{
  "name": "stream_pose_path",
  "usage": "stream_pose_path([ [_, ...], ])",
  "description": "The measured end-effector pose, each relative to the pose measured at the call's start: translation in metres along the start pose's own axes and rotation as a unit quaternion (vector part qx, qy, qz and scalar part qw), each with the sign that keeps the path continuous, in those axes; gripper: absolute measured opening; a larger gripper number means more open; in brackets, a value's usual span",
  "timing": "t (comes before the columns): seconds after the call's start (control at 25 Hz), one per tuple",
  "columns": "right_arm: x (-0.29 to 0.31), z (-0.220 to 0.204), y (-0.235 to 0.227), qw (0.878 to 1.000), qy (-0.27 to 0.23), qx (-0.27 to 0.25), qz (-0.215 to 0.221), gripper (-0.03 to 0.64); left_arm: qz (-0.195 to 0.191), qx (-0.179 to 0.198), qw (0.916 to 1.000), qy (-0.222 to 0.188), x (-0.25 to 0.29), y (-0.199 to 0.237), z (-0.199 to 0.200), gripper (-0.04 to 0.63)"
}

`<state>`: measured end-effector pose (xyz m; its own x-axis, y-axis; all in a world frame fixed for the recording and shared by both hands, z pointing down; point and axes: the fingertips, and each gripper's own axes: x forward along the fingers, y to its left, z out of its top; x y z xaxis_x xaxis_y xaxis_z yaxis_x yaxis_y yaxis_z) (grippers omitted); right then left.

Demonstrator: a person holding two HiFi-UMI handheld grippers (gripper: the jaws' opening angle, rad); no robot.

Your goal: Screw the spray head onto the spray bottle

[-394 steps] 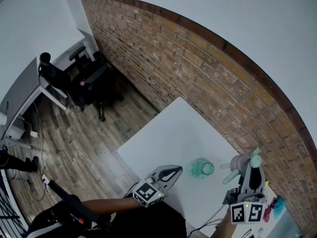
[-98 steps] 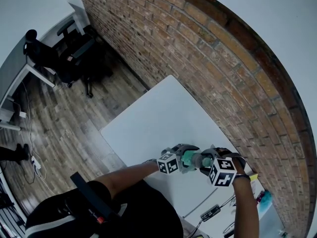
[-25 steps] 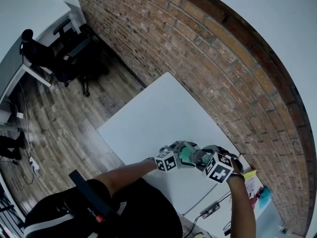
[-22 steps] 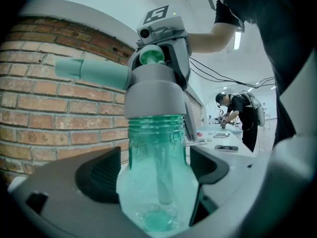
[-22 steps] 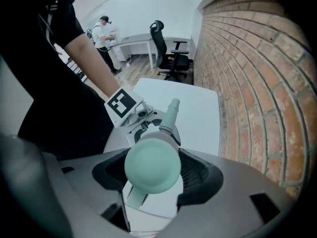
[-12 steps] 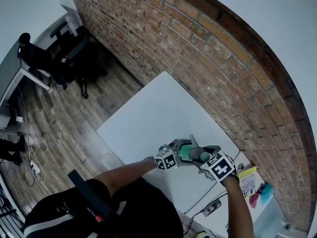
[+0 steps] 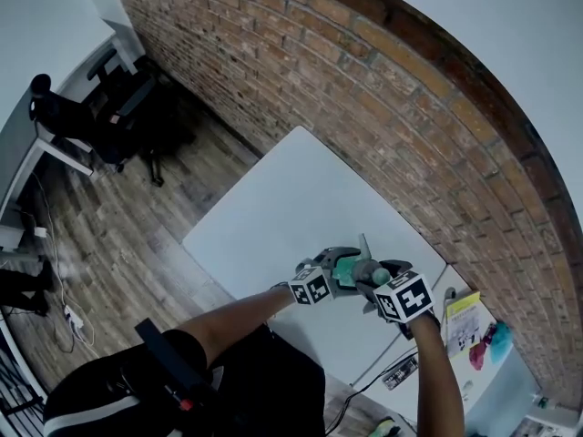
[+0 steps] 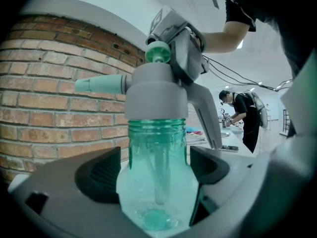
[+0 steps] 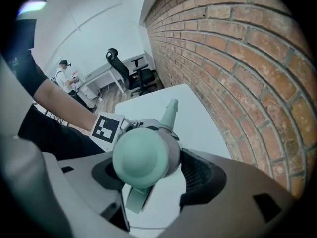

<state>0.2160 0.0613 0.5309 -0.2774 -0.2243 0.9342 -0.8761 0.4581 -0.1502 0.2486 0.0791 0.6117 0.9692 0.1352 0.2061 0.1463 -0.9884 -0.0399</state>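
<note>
Checking the head view, most of the spray bottle (image 7: 344, 268) is hidden behind both grippers and their marker cubes (image 7: 312, 287). Only a green sliver and the nozzle (image 7: 363, 244) can be seen. In the left gripper view the bottle's base is cut off by the gripper body, so contact with the white table (image 7: 273, 198) cannot be told. The left gripper (image 8: 156, 172) is held roughly level, its jaws clamped on the upright bottle. The right gripper (image 9: 153, 175) is pointed steeply down, jaws closed on the grey spray head (image 9: 143, 157). The head is seated on the neck, with thread ridges still showing under its collar. Against half a second earlier, the right cube is rolled and the nozzle is swung slightly clockwise.
</note>
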Motion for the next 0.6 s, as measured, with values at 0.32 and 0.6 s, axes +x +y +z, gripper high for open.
stream_pose_path([
  [0.32,0.0004,0.0012,-0.002,1.0,-0.004,-0.015,0.001,0.279,0.02,-0.008,0.9997,0.012,0.0036,0.0034,-0.0021,0.424],
  [0.6,-0.001,0.002,0.0022,0.999,-0.011,-0.048,0.005,0.279,0.042,-0.015,0.999,0.006,0.0001,0.0021,-0.0009,0.423],
])
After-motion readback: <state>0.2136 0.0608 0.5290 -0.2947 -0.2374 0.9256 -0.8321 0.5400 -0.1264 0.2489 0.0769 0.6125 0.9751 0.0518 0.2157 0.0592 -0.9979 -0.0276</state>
